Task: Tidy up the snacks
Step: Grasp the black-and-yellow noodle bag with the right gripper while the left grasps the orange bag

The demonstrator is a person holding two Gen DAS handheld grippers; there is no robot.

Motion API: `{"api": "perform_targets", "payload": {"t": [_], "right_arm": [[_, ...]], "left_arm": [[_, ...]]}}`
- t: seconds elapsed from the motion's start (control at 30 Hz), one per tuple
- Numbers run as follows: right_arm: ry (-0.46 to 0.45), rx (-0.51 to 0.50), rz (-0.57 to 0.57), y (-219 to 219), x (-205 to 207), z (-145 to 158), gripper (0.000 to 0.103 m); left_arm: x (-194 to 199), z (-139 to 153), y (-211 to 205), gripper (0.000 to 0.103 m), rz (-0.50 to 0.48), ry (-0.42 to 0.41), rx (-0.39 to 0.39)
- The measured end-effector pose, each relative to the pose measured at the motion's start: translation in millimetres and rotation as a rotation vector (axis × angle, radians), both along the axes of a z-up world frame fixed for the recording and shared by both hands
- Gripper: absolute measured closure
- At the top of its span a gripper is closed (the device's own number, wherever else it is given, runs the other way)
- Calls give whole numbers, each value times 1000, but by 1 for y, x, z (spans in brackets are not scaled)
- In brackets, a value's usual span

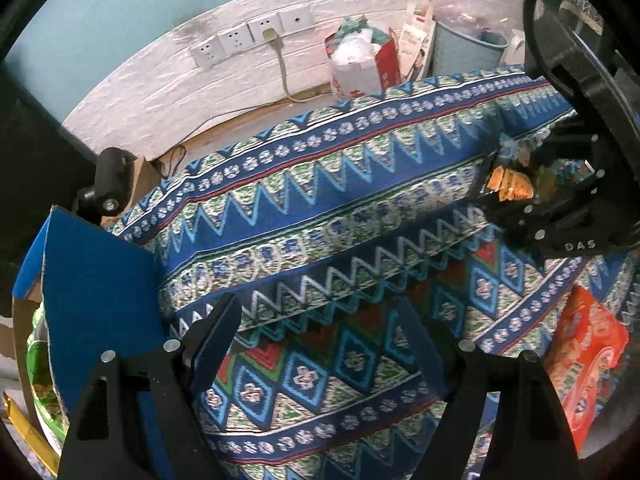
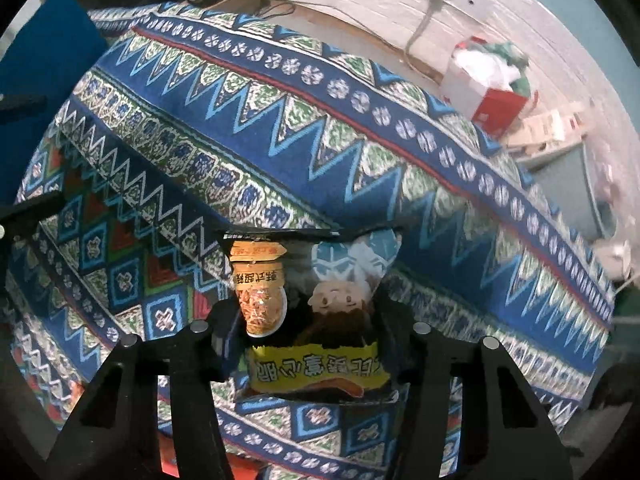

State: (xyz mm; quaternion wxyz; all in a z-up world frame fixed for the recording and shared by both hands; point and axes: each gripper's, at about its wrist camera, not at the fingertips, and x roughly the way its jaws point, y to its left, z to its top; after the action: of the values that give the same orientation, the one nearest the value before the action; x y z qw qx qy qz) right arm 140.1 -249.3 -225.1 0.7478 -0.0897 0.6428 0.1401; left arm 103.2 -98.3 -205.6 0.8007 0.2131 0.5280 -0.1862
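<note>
Patterned blanket point(image 1: 320, 184), blue box point(image 1: 96, 280), right tool point(image 2: 312, 320) gripping snack packet point(image 2: 316, 300)

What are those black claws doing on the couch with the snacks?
A person is tidying snacks with a claw in each hand. The right gripper is shut on a dark snack bag with a cartoon face, held above the patterned cushion. The left gripper is open and holds nothing. An orange snack pack lies on the cushion, and a blue box stands at the left.

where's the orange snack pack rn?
Left wrist view, far right: the orange snack pack lies on the patterned cushion, below the right claw.
</note>
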Motion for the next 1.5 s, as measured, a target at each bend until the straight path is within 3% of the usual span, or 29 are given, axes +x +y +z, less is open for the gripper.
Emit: {"api": "perform_targets", "payload": {"t": [0.27, 0.67, 1.03, 1.27, 1.5], "right_arm": [[-47, 52, -142, -21, -29, 24, 51], [-88, 78, -354, -56, -110, 78, 51], [-97, 111, -443, -68, -165, 97, 51], [-92, 133, -479, -82, -173, 94, 51], [-81, 138, -491, -89, -172, 86, 51]], "left_arm": [[-25, 19, -26, 21, -93, 18, -83], [-83, 40, -55, 21, -230, 66, -169], [-134, 17, -89, 20, -385, 147, -137], [-140, -13, -104, 20, -401, 242, -94], [-138, -29, -110, 14, -374, 266, -85]]}}
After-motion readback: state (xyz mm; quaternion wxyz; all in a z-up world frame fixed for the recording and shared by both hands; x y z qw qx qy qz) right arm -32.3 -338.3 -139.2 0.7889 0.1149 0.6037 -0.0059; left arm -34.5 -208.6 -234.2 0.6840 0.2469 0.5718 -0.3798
